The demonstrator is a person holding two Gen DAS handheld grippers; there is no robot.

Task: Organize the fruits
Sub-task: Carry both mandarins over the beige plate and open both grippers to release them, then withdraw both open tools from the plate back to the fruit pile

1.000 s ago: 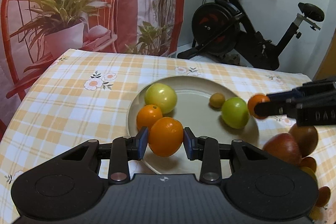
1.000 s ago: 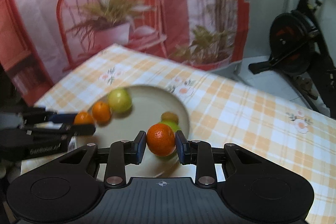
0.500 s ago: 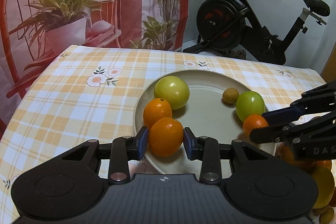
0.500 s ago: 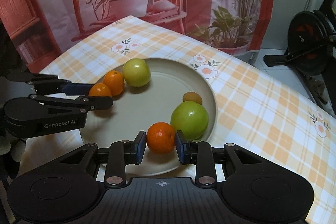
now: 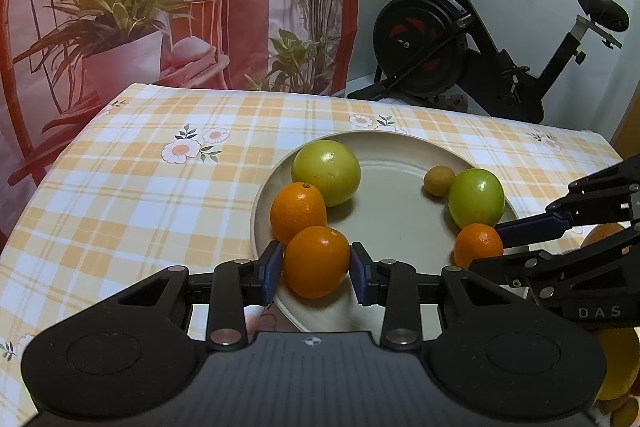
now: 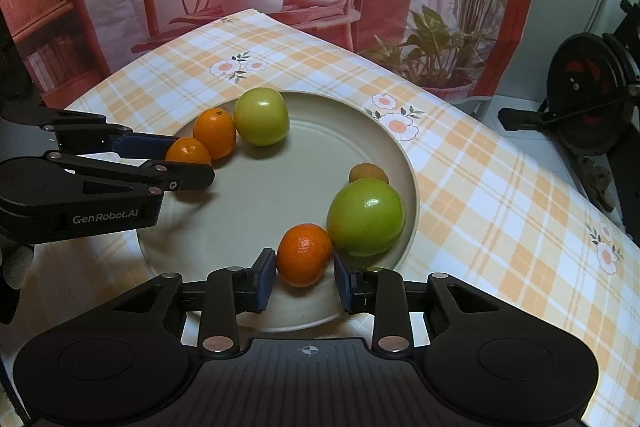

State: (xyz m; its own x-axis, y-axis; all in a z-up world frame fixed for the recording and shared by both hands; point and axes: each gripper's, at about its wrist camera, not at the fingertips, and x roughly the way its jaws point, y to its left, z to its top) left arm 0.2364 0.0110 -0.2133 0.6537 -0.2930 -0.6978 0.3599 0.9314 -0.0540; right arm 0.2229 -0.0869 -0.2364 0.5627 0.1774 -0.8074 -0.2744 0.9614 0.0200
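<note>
Two handheld grippers, each with an orange between its jaws, both now down at a round plate of fruit.

Over the last second the right gripper (image 6: 305, 281) has carried its small orange (image 6: 305, 254) down from above the plate (image 6: 312, 155) until it rests inside the near rim, touching a green apple (image 6: 366, 215); that placement looks nearly complete. Its pads sit against the orange's sides, narrowly set. The left gripper (image 5: 316, 273) has barely moved, pinching a larger orange (image 5: 317, 261) at the plate's opposite edge, beside another orange (image 5: 298, 213).
</note>
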